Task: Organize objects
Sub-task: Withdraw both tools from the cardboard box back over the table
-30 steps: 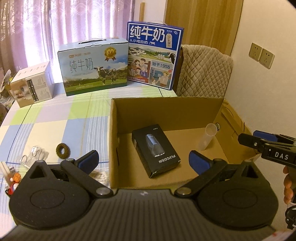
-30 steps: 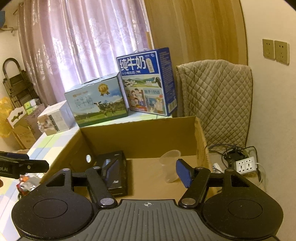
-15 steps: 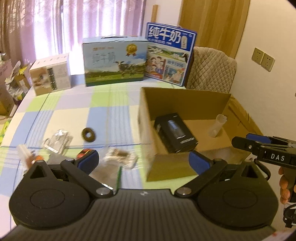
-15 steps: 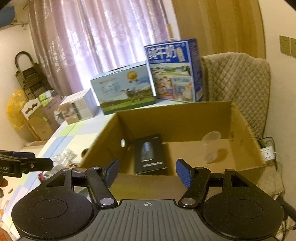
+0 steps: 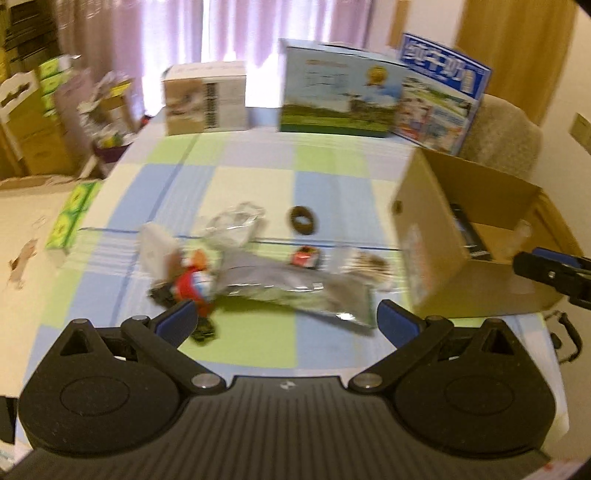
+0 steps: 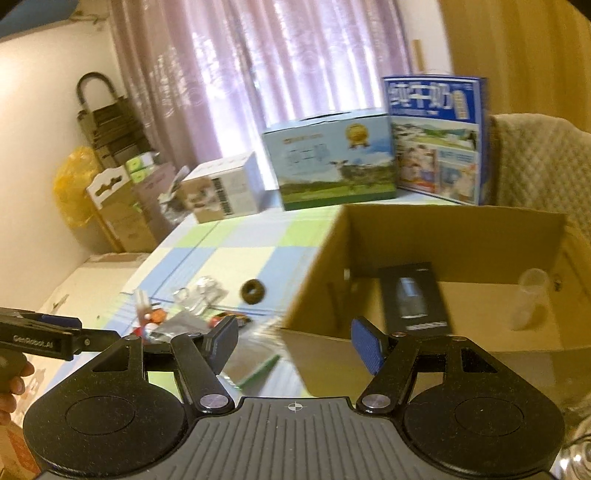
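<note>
The left gripper (image 5: pixel 286 319), jaws apart and empty, is nearer than the open right gripper (image 6: pixel 293 341) to the silver foil pouch (image 5: pixel 291 286), which lies crosswise just ahead.

Motion-blurred, backlit by bright curtains (image 5: pixel 229 33)

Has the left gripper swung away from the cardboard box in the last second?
Yes. The left gripper has swung left: the cardboard box now sits at the view's right, and the silver pouch lies ahead.
</note>
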{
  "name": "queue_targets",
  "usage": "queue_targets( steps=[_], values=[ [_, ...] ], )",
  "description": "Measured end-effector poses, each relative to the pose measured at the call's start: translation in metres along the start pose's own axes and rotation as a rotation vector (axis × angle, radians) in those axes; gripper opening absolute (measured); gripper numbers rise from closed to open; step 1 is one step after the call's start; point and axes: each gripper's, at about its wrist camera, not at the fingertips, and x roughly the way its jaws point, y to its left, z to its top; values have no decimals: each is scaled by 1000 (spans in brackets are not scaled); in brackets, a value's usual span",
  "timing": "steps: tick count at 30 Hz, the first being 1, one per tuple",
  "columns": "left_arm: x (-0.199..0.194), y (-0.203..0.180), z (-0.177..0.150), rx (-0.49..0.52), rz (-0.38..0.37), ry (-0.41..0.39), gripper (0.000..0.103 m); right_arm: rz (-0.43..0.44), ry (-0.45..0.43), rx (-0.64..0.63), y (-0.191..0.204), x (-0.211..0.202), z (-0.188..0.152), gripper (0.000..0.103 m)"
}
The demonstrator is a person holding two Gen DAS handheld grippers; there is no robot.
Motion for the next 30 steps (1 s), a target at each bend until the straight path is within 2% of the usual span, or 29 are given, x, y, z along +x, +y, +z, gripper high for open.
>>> queue_targets(
  steps=[7, 14, 30],
  values=[
    [6, 40, -6, -47, 37, 25, 102, 32, 25, -39, 31, 26, -2, 65],
    [23, 63, -12, -83, 58, 67, 102, 48, 68, -64, 52, 50, -8, 65],
    [71, 93, -14, -112, 68, 134, 101, 30, 179, -218, 87, 122, -27, 65]
  ],
)
